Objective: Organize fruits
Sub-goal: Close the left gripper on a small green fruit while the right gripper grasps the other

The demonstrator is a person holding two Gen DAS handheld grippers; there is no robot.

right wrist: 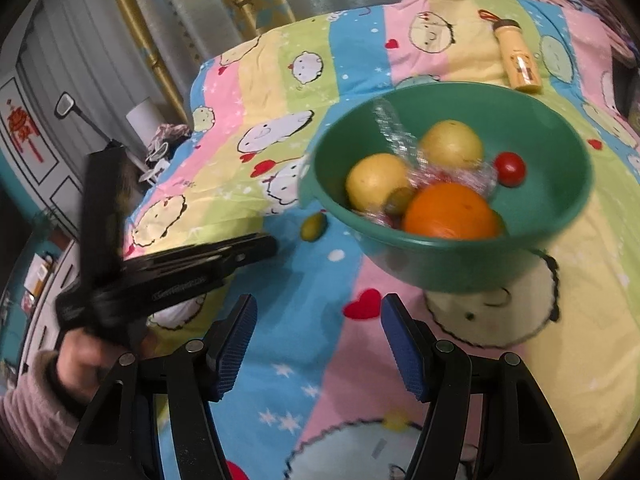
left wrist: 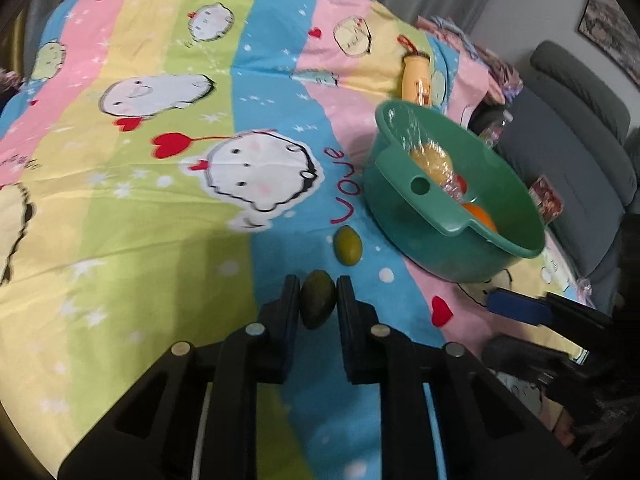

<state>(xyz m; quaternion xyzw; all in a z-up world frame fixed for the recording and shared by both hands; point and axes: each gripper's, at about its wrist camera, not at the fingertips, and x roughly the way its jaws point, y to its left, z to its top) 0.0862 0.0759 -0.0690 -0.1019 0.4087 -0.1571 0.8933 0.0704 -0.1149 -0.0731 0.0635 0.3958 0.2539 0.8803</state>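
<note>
Red handwriting-style letters reading roughly "Love" are printed on the striped cartoon bedsheet (left wrist: 168, 240), just beside the green basin (left wrist: 472, 256), on its left. The pale lettering along the left gripper (right wrist: 256, 246) body is too blurred to read.

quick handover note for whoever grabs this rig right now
Left tongs: shut on a dark green fruit, low over the bedsheet.
Right tongs: open, empty, short of the green basin.
In the basin: two yellow fruits, an orange, a red tomato, a small green fruit and some plastic wrap.
Left to do: drop the held fruit in, then collect the lighter green fruit lying on the sheet beside the basin.
</note>
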